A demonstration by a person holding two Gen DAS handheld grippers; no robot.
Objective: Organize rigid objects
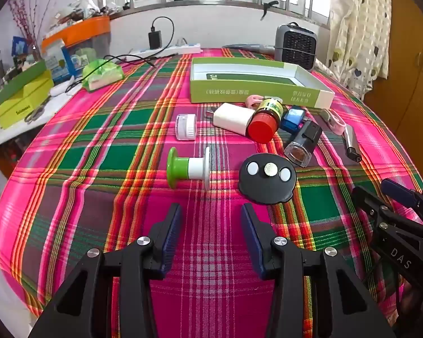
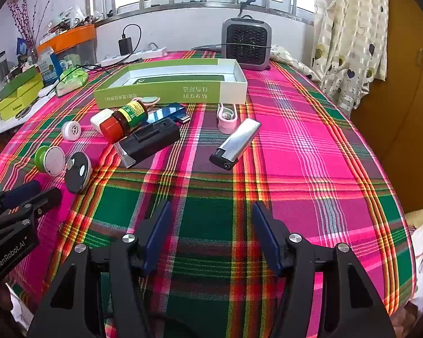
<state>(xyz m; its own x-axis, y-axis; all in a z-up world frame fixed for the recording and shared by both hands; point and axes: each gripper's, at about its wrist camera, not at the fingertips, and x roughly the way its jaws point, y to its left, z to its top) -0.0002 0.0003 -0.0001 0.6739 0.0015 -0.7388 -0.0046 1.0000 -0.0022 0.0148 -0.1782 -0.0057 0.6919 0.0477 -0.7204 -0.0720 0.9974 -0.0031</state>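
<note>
Left gripper (image 1: 211, 236) jaws apart, empty; right gripper (image 2: 213, 236) jaws apart, empty; both above plaid cloth (image 2: 310, 146), short of clutter. Green box (image 1: 260, 91) as landmark, open, nothing yet inside; red-capped bottle (image 1: 265, 119), white plug (image 1: 232, 118), black stamp (image 1: 303, 143) just before box; lighter (image 2: 237, 143) nearer right gripper. Likely light, stiff, smooth; lighter best pinched across flat sides; bottle prone to roll.

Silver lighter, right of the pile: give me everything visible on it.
The lighter has a slim, shiny, metal-looking silver body with a black cap end. It lies flat on the plaid tablecloth, diagonal, cap end toward the camera. In the right wrist view it touches nothing but the cloth; the pink clip sits close behind it. Neither gripper is near it.
</note>
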